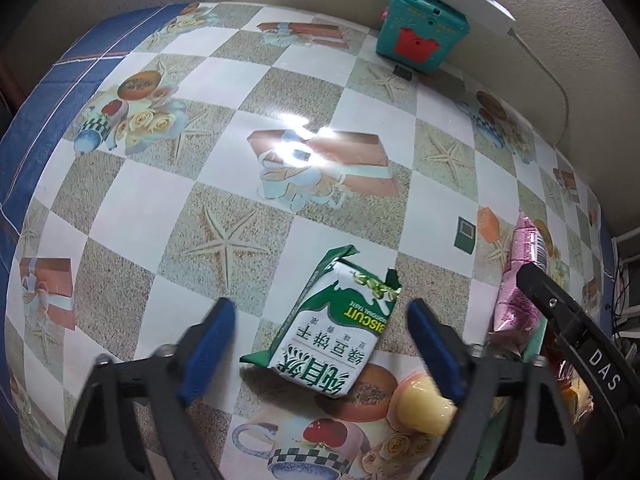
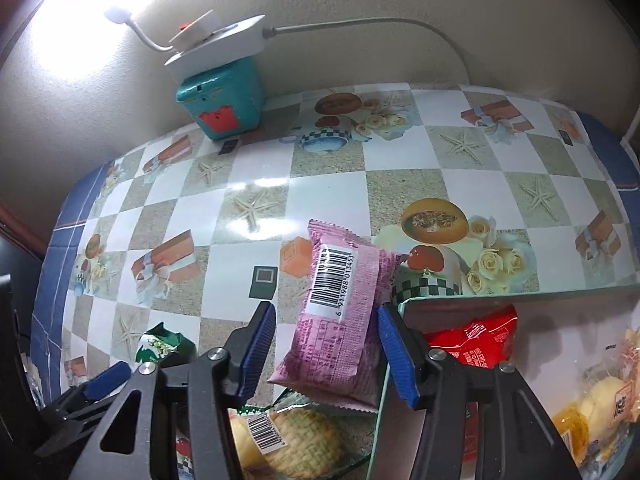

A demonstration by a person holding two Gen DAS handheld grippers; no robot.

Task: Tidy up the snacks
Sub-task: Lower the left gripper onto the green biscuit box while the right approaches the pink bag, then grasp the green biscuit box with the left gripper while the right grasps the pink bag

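Green and white, the biscuit packet point(image 1: 334, 330) lies flat on the worktop point(image 1: 224, 168), which wears a glossy checked cloth printed with starfish, cups and gift boxes. The left gripper point(image 1: 322, 346) hangs just above the packet with a blue finger point(image 1: 208, 350) on each side of it; both pads stand clear of the wrapper, so this gripper is released and grips nothing. A pale yellow round snack point(image 1: 426, 408) lies just beside its right finger.

Between the fingers of the right gripper point(image 2: 326, 354) sits a pink packet point(image 2: 340, 320), barcode side up, tilted with its near end raised over a cracker packet point(image 2: 288, 436). The right-hand pad point(image 2: 396, 354) meets the pink wrapper's edge, while a narrow gap shows at the left-hand pad point(image 2: 256, 354); whether it is truly clenched on the packet I cannot tell. The same pink packet point(image 1: 520, 280) shows at the right edge of the left wrist view, beside the black arm of the right gripper.

To the right of the pink packet stands a clear bin point(image 2: 500, 302) holding a red packet point(image 2: 476, 340) and yellow wrapped snacks point(image 2: 596, 408). At the back of the worktop, against the wall, a teal box point(image 2: 224, 100) carries a white lamp base point(image 2: 218, 46) with its cord trailing away
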